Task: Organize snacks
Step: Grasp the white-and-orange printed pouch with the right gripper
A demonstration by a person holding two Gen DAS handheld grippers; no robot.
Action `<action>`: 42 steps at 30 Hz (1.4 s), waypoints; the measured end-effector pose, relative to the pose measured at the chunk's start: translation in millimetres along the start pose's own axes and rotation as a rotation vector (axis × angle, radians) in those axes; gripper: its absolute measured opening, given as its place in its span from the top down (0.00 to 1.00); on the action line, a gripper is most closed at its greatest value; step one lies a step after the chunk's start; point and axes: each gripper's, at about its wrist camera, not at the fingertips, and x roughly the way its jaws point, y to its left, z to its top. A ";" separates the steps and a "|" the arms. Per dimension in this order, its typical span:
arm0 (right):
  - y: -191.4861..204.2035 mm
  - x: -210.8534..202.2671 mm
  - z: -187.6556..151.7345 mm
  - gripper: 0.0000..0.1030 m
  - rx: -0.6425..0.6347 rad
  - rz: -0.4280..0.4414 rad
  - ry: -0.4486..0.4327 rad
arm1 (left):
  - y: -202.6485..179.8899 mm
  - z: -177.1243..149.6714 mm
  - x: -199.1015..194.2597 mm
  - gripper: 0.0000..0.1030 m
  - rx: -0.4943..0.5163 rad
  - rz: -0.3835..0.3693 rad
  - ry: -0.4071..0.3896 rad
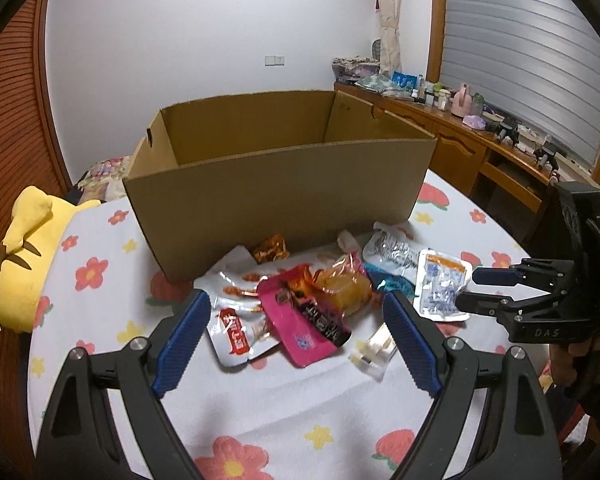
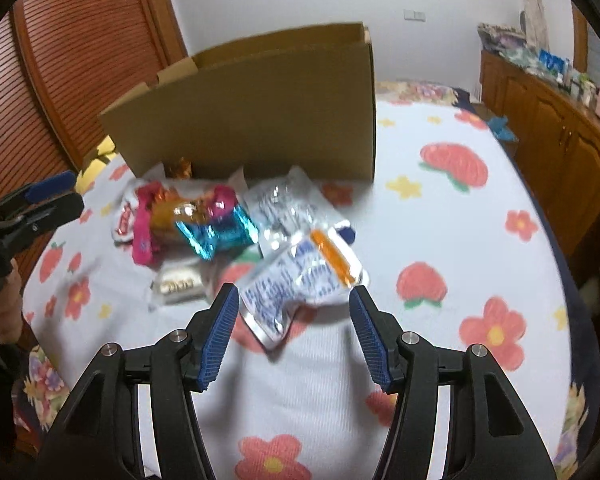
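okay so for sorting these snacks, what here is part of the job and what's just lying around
Part of the job: cardboard box; pink packet; red and white packet; clear pouch with orange strip; teal wrapper.

Just lying about: yellow plush toy; clutter on the wooden sideboard.

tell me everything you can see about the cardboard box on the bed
The cardboard box is plain brown corrugated card, large and rectangular, with no print showing. It stands upright on the flowered bedspread, open at the top. From the left wrist view the part of its inside that shows looks empty; the floor is hidden by the near wall. The snack packets lie in front of that wall, and a small orange one sits right against its base. Neither gripper touches it.
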 end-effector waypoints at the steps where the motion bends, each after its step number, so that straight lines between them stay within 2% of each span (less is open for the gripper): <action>1: 0.0 2.2 -1.3 0.43 0.000 0.001 0.004 | 0.5 -1.3 0.8 0.14 0.000 0.000 0.003; 13: -3.4 26.9 7.9 0.41 0.022 -0.041 0.036 | 0.1 -10.2 2.9 0.14 -0.006 -0.016 0.016; 21: 14.4 36.7 9.9 0.38 -0.103 -0.088 0.049 | -3.9 -11.8 10.1 0.14 -0.003 -0.016 0.033; 35: 27.0 42.6 6.9 0.35 -0.176 -0.086 0.039 | -6.5 -11.9 21.0 0.14 -0.001 -0.023 0.056; 36: 26.8 42.5 7.2 0.38 -0.177 -0.084 0.036 | -6.7 -10.4 23.4 0.14 0.007 -0.026 0.062; 39: 29.9 40.6 6.8 0.56 -0.194 -0.062 0.029 | -7.0 -4.2 28.8 0.15 0.025 -0.020 0.066; 40: 30.4 40.2 7.3 0.66 -0.195 -0.054 0.030 | -6.6 -1.6 30.1 0.15 0.023 -0.028 0.067; 42: 28.9 38.2 7.8 0.71 -0.183 -0.048 0.032 | -7.1 2.6 31.8 0.15 0.026 -0.037 0.064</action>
